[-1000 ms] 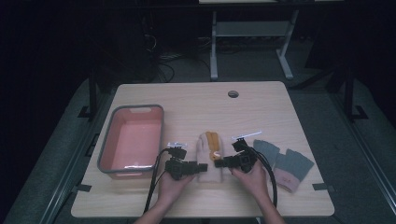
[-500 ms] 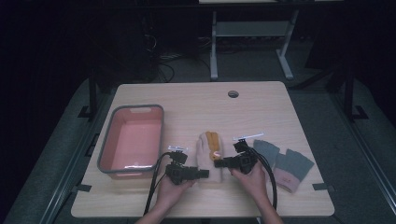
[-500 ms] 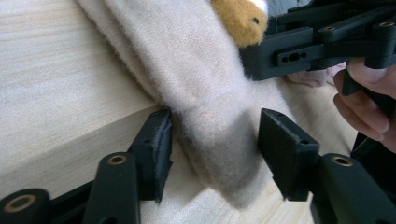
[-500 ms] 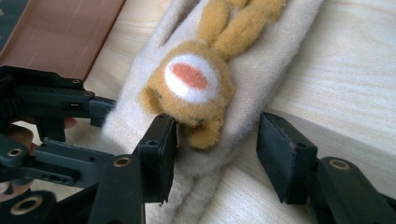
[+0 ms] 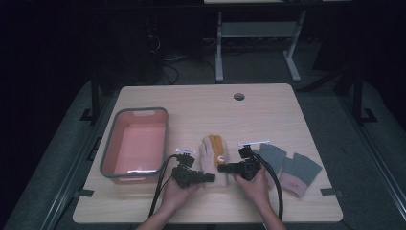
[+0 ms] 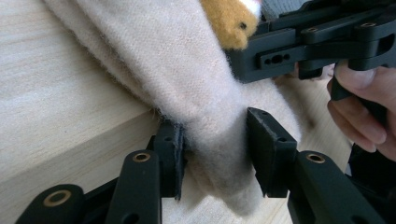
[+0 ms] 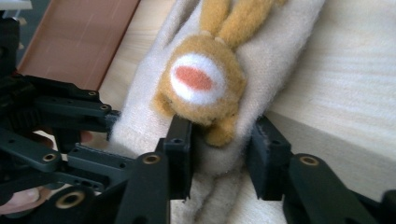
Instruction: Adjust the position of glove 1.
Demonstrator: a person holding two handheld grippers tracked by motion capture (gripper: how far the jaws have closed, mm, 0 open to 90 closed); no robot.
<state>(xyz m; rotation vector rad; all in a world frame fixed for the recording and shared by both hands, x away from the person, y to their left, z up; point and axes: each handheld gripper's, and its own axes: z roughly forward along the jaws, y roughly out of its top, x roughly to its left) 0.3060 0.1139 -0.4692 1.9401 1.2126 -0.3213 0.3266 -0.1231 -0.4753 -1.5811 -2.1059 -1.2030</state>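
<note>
The left gripper (image 6: 212, 154) has just been closing and its black jaws pinch a fold of the fuzzy cream sock (image 6: 187, 84). The right gripper (image 7: 219, 154), also just closing, clamps the opposite edge beside the sock's plush orange animal patch (image 7: 201, 84). The sock lies on the pale woodgrain desk (image 5: 268, 115) between a grey-rimmed pink tub (image 5: 136, 143) and folded grey socks (image 5: 292, 165).
</note>
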